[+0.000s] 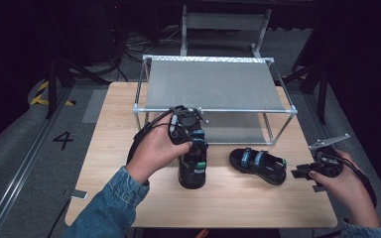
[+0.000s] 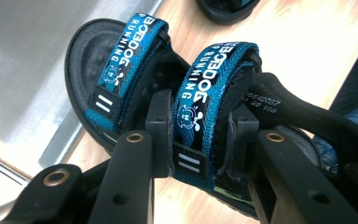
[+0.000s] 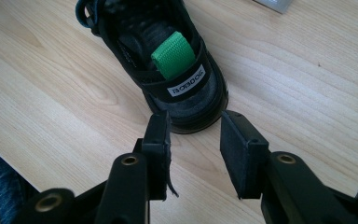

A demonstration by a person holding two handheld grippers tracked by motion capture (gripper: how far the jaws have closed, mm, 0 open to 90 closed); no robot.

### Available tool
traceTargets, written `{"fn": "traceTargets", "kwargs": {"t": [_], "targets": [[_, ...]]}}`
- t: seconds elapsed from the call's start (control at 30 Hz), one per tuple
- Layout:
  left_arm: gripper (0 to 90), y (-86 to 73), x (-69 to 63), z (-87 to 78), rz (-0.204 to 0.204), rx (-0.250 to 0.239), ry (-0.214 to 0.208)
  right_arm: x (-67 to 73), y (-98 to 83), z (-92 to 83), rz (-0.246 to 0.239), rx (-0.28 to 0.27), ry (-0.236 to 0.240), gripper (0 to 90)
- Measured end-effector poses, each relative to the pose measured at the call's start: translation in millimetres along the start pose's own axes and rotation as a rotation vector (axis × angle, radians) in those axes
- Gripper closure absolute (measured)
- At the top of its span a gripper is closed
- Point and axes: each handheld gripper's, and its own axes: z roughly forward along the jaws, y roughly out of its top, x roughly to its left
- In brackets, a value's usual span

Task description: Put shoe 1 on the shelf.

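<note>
Left gripper (image 2: 200, 144) pinches the strap (image 2: 200, 112) of one sandal (image 1: 192, 171). Right gripper (image 3: 195, 154), jaws spread, faces the second sandal (image 3: 168, 70); centre its heel before closing.

**What my rig looks like from here**

My left sleeve (image 1: 110, 202) is faded blue denim, cuff folded back. Both grippers are matte black: the left gripper (image 2: 199, 140) and right gripper (image 3: 195, 148) each have chunky arms with brass-ringed screw holes and flat rectangular pads. A black cable (image 1: 140, 135) loops off the left one; a grey three-cornered plate (image 1: 329, 142) tops the right.
</note>
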Motion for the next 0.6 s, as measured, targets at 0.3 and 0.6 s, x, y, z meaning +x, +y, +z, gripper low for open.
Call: {"fn": "traceTargets", "kwargs": {"t": [0.3, 0.6], "targets": [[69.3, 8.5, -1.7, -17.9, 0.023, -0.028, -0.044, -0.1, 0.1, 1.0, 0.000, -0.001, 0.008, 64.1], [69.3, 15.4, -1.2, -34.1, 0.039, -0.068, -0.053, -0.4, -2.3, -0.1, 0.003, 0.000, 0.000, 64.1]]}}
